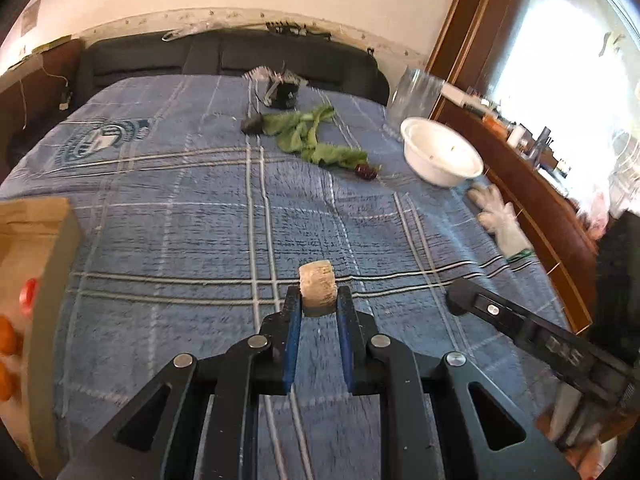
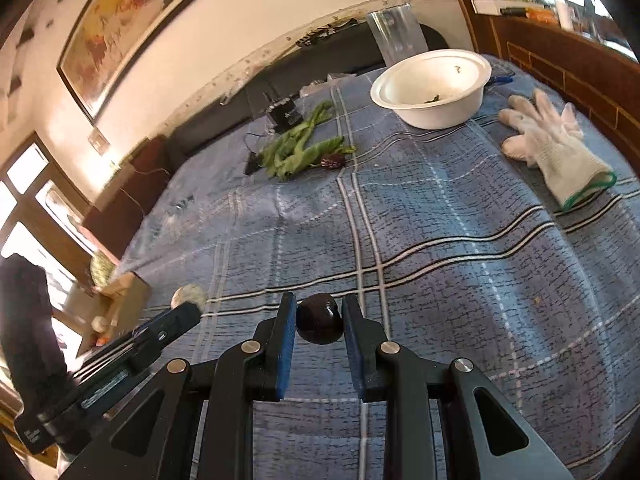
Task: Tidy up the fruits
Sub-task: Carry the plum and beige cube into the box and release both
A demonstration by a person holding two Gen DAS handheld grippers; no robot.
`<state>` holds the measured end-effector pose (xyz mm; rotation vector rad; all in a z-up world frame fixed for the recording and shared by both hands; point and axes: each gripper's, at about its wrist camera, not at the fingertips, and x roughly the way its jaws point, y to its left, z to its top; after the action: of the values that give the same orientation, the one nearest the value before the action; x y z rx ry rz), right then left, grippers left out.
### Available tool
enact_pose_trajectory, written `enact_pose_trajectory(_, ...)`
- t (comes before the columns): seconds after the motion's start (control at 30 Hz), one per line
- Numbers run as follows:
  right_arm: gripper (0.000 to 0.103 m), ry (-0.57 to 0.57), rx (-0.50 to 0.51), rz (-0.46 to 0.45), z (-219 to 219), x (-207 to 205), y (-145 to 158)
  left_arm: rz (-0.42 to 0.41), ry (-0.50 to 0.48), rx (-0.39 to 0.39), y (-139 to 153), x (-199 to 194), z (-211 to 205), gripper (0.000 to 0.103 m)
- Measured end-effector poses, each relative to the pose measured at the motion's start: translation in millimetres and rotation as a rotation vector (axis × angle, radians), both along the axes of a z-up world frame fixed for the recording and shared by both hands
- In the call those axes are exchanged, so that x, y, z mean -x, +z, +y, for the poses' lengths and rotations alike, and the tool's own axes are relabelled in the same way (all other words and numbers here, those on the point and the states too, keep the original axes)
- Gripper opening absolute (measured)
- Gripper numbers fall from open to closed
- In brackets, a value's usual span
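Closest to the left wrist camera, the left gripper [image 1: 318, 300] is clamped on a pale, tan, stubby chunk [image 1: 317, 288], its blue pads [image 1: 293, 344] pressing both flanks while the top pokes out past the fingertips. I can't tell what fruit it is; the surface looks rough and dry, so I'd guess it is light, fairly firm and not slippery, and the side-on pinch through its middle seems a sound hold.

Over on the other side, the right gripper [image 2: 319, 318] is closed around a small dark rounded fruit [image 2: 319, 319], glossy and smooth. That one strikes me as more likely to squirt out or bruise, so a gentle squeeze across its widest part suits it.

Both tools are held low over the blue plaid cloth [image 1: 180, 220], fingers pointing forward and slightly downward, near each other, the right one just to the right of the left.

Ahead and to the right of both sits a white bowl [image 2: 432, 88], nearly empty, with a white glove [image 2: 552, 144] beside it. Leafy greens [image 1: 312, 136] lie well ahead. To the left gripper's left stands a cardboard box [image 1: 36, 240] with orange fruits [image 1: 10, 336] inside.
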<state>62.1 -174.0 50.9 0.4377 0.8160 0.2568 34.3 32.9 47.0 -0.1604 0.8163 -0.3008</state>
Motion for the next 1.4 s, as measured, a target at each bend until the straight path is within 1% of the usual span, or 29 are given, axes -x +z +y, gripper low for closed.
enact_pose_trajectory(0.07, 0.025, 0.016, -0.069, 0.000, -1.8, 1.0, -0.2, -0.010, 0.019, 0.004, 8.1, 16.3, 15.2, 0.016)
enact_pose_trajectory(0.13, 0.025, 0.034, -0.113, 0.001, 0.0, 2.0, 0.5, -0.005, 0.039, 0.001, 12.9, 30.8, 33.9, 0.016)
enact_pose_trajectory(0.17, 0.025, 0.047, -0.127, -0.003, 3.2, 3.5, 2.7, -0.004, 0.050, -0.002, 14.2, 36.3, 41.8, 0.016)
enact_pose_trajectory(0.23, 0.025, 0.071, -0.137, -0.016, 13.6, 8.2, 9.2, -0.007, 0.094, -0.014, 18.3, 53.9, 70.4, 0.017)
enact_pose_trajectory(0.37, 0.026, 0.121, -0.159, -0.016, 38.2, 21.8, 16.8, 0.003, 0.192, 0.002, 21.3, 79.0, 126.4, 0.017)
enact_pose_trajectory(0.43, 0.026, 0.154, -0.157, -0.012, 55.3, 28.8, 21.3, 0.016, 0.257, -0.001, 20.6, 91.7, 157.4, 0.017)
enact_pose_trajectory(0.5, 0.026, 0.202, -0.133, -0.018, 80.8, 36.0, 29.8, 0.029, 0.328, -0.022, 19.2, 102.6, 188.3, 0.017)
enact_pose_trajectory(0.63, 0.026, 0.321, -0.099, -0.035, 137.0, 49.4, 46.3, 0.038, 0.466, -0.086, 13.2, 121.1, 239.1, 0.017)
enact_pose_trajectory(0.7, 0.026, 0.395, -0.090, -0.041, 172.8, 56.5, 52.1, 0.055, 0.504, -0.088, 8.0, 126.6, 258.1, 0.017)
enact_pose_trajectory(0.73, 0.026, 0.419, -0.086, -0.042, 184.0, 59.4, 53.0, 0.068, 0.519, -0.080, 4.6, 128.9, 267.2, 0.017)
enact_pose_trajectory(0.83, 0.026, 0.517, -0.050, -0.041, 236.4, 70.1, 51.7, 0.087, 0.543, -0.084, -2.3, 133.8, 281.3, 0.017)
enact_pose_trajectory(0.87, 0.026, 0.538, -0.033, -0.041, 247.5, 73.1, 50.1, 0.089, 0.549, -0.088, -4.1, 135.2, 284.7, 0.017)
enact_pose_trajectory(0.93, 0.026, 0.590, 0.024, -0.051, 277.8, 83.9, 45.7, 0.093, 0.560, -0.101, -7.2, 137.0, 288.0, 0.017)
enact_pose_trajectory(1.07, 0.026, 0.654, 0.126, -0.076, 312.9, 100.9, 37.0, 0.097, 0.570, -0.117, -11.9, 140.9, 292.5, 0.017)
enact_pose_trajectory(1.17, 0.026, 0.673, 0.211, -0.102, 331.7, 111.1, 30.1, 0.091, 0.569, -0.117, -12.6, 144.0, 293.3, 0.017)
enact_pose_trajectory(1.3, 0.027, 0.675, 0.267, -0.118, 342.1, 117.0, 23.0, 0.078, 0.573, -0.133, -10.3, 147.5, 289.1, 0.018)
enact_pose_trajectory(1.37, 0.027, 0.669, 0.284, -0.127, 342.8, 118.0, 21.5, 0.074, 0.573, -0.132, -8.7, 148.4, 287.7, 0.022)
enact_pose_trajectory(1.4, 0.027, 0.665, 0.289, -0.130, 341.6, 121.8, 22.2, 0.070, 0.573, -0.137, -7.2, 149.5, 286.3, 0.029)
